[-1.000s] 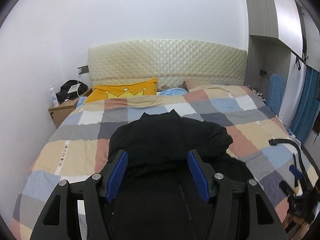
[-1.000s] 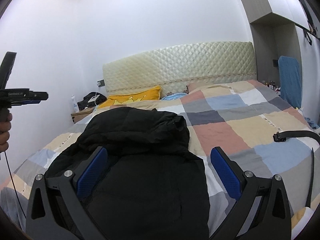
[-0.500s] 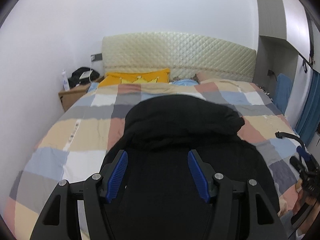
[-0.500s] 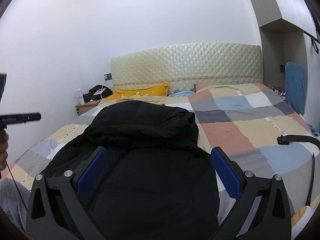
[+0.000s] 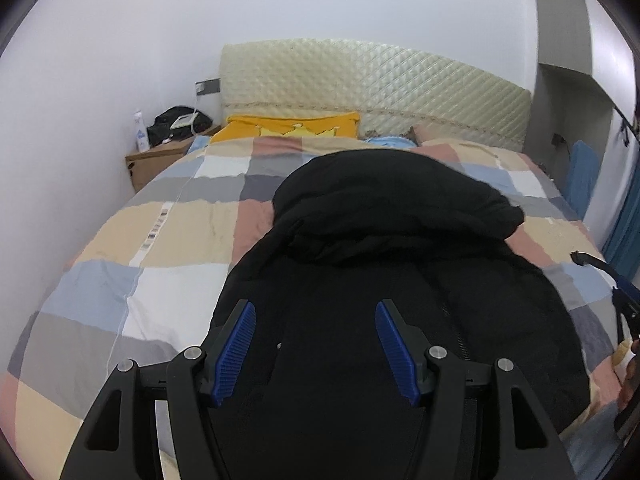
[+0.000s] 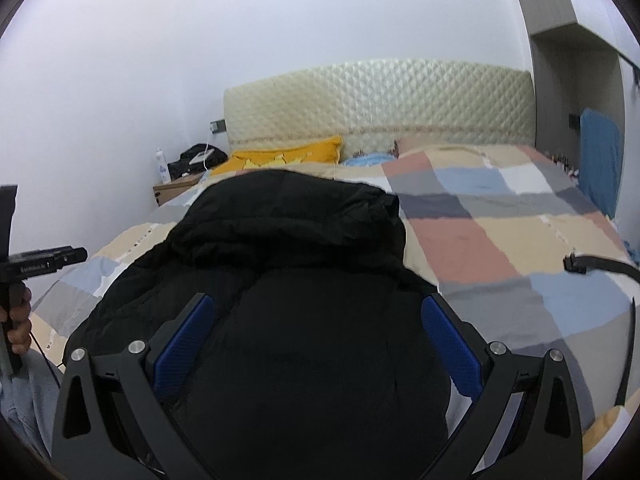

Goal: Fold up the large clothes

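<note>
A large black hooded padded jacket (image 5: 384,264) lies front up on the checked bedspread (image 5: 176,240), its hood towards the headboard. It also shows in the right wrist view (image 6: 304,288). My left gripper (image 5: 314,308) is open and empty, above the jacket's lower left part. My right gripper (image 6: 318,304) is open wide and empty, above the jacket's lower right part. Neither gripper touches the cloth. The jacket's hem is hidden under the grippers.
A yellow pillow (image 5: 292,128) and a quilted cream headboard (image 5: 376,88) stand at the far end. A wooden nightstand (image 5: 160,160) with a bottle and a black bag is at the far left. A black strap (image 6: 600,268) lies on the bedspread at the right. A blue cloth (image 6: 600,160) hangs at the far right.
Both grippers have moved forward and to the left over the jacket, which fills more of both views. Both stayed open. The jacket has not moved.
</note>
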Action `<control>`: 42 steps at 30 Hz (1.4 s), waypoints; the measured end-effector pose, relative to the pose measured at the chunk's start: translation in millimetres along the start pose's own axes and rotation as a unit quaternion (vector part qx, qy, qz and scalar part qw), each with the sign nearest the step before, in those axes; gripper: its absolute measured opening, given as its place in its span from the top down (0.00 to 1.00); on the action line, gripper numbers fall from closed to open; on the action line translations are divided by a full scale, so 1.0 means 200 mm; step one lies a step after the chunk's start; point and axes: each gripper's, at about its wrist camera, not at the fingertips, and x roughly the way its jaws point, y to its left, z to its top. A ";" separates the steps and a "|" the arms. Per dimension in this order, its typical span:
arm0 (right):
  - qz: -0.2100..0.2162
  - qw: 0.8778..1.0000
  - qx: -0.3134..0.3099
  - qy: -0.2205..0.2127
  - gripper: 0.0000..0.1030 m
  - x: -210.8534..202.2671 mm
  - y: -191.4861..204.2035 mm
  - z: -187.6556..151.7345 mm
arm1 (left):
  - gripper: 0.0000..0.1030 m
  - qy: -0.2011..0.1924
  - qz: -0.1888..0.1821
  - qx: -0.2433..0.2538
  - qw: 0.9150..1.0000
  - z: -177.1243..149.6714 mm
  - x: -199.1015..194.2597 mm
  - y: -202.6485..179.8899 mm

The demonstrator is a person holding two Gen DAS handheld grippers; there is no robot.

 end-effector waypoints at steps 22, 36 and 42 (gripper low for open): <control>-0.046 0.950 0.183 0.248 0.00 0.34 -0.43 -0.26 | 0.40 0.046 -0.035 -0.048 0.997 -0.07 0.10 0.07; -0.004 0.901 0.313 0.299 0.05 0.42 -0.53 -0.44 | 0.40 0.083 -0.060 -0.097 0.990 -0.08 0.18 0.16; -0.059 0.882 0.359 0.300 0.06 0.38 -0.65 -0.50 | 0.40 0.087 -0.057 -0.111 0.988 -0.09 0.18 0.18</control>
